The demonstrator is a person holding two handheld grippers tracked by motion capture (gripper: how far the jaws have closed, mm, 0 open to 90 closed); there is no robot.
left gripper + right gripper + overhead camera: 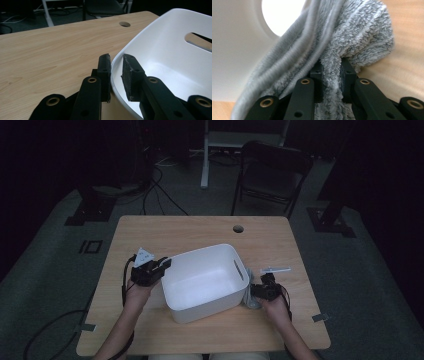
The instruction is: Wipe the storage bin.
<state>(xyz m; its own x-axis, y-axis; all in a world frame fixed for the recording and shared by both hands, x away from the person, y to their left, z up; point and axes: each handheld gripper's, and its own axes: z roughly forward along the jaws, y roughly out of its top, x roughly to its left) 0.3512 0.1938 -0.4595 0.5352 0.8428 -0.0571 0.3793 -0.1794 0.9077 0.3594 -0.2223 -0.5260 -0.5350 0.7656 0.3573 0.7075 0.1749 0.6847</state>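
Note:
A white plastic tub (205,251) stands in the middle of the wooden table (200,227). My left gripper (165,264) is at the tub's left rim. In the left gripper view the jaws (116,57) straddle that rim (113,72), one pad outside the wall and one inside, shut on it. At the tub's right side my right gripper (255,291) is shut on a grey fluffy towel (251,302). The right gripper view has the towel (352,32) bunched between the jaws (331,65), hanging against the tub's outer wall (234,45) below its handle slot (279,15).
A small pale flat piece (275,269) lies on the table just beyond the right gripper. A round cable hole (238,228) sits near the table's far edge. Behind the table are a dark folding chair (272,170) and cables on the floor (160,195).

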